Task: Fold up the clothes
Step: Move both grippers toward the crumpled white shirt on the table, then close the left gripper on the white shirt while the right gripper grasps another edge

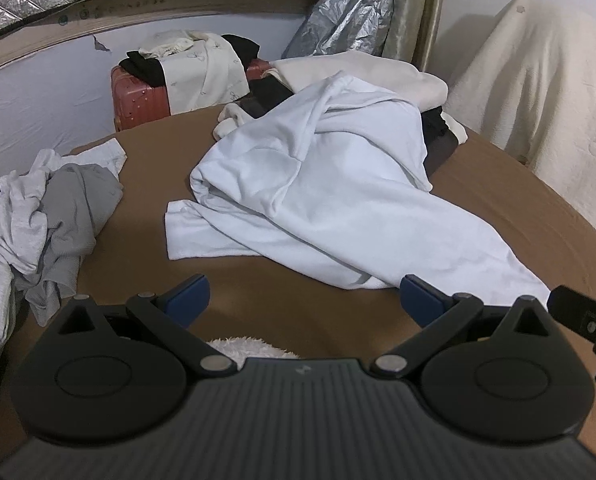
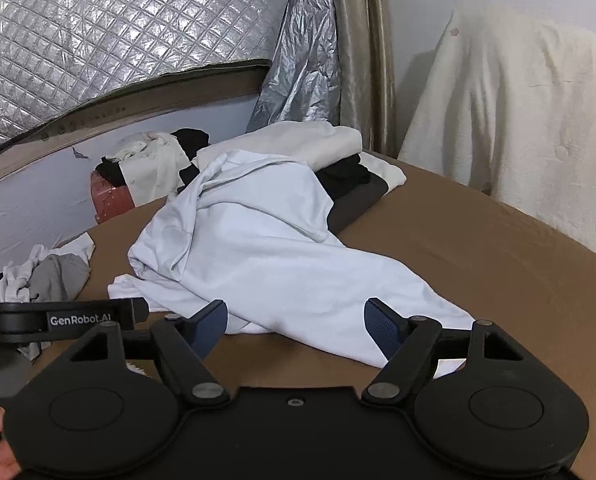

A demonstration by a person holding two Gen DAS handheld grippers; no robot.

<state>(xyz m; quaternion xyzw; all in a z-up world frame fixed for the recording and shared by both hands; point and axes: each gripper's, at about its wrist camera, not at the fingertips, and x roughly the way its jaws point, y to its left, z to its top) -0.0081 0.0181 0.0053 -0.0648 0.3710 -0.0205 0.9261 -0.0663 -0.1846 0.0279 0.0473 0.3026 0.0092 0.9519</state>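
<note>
Both grippers, left (image 1: 304, 300) & right (image 2: 295, 326), spread wide (nothing held) near white garment (image 1: 318, 200).

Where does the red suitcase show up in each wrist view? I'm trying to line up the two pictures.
Left wrist view: red suitcase upper left of centre, behind the brown bed, clothes draped on top.
Right wrist view: red suitcase at mid-left, mostly hidden.
Shared landmark: the crumpled white garment lying mid-bed.
</note>
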